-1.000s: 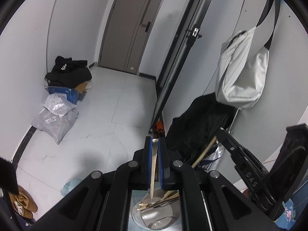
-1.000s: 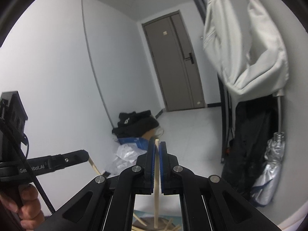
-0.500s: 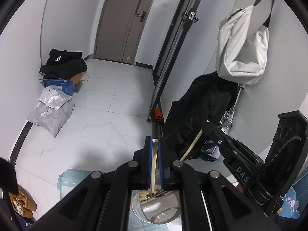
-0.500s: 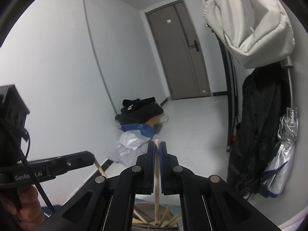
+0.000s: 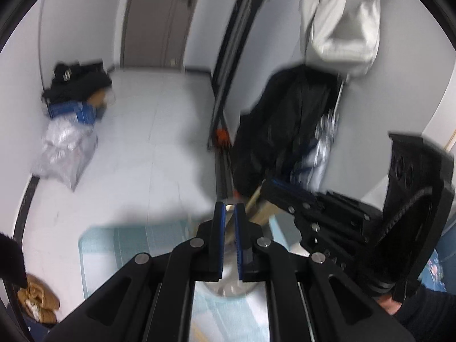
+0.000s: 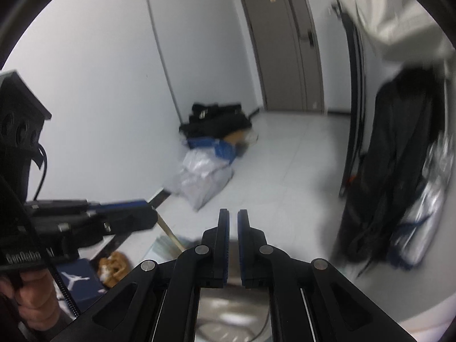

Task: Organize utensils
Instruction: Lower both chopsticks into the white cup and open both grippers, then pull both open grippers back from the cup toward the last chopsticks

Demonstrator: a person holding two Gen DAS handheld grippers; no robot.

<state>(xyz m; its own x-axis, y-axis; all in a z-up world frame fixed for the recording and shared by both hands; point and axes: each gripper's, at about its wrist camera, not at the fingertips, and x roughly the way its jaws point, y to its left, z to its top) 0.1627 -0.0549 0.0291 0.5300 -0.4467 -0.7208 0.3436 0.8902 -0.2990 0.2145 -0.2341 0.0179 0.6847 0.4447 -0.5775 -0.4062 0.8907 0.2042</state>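
My left gripper is shut on a pale wooden chopstick. In the right wrist view that chopstick slants down out of its tips. Its own view is blurred and shows only a pale tip between the blue pads. My right gripper has its jaws almost together. Its own view shows no clear stick in the narrow gap, but the left wrist view shows a tan chopstick leaving its tips. Both grippers hang just above a metal bowl, which also shows below the right fingers.
The bowl stands on a pale teal cloth. A black coat and a silver umbrella hang at the right. Plastic bags lie by the far wall. A person's hand holds the left gripper's handle.
Both grippers have sunk toward the bowl and tipped further down. The two have come closer together. The chopstick tip no longer pokes above the right jaws.
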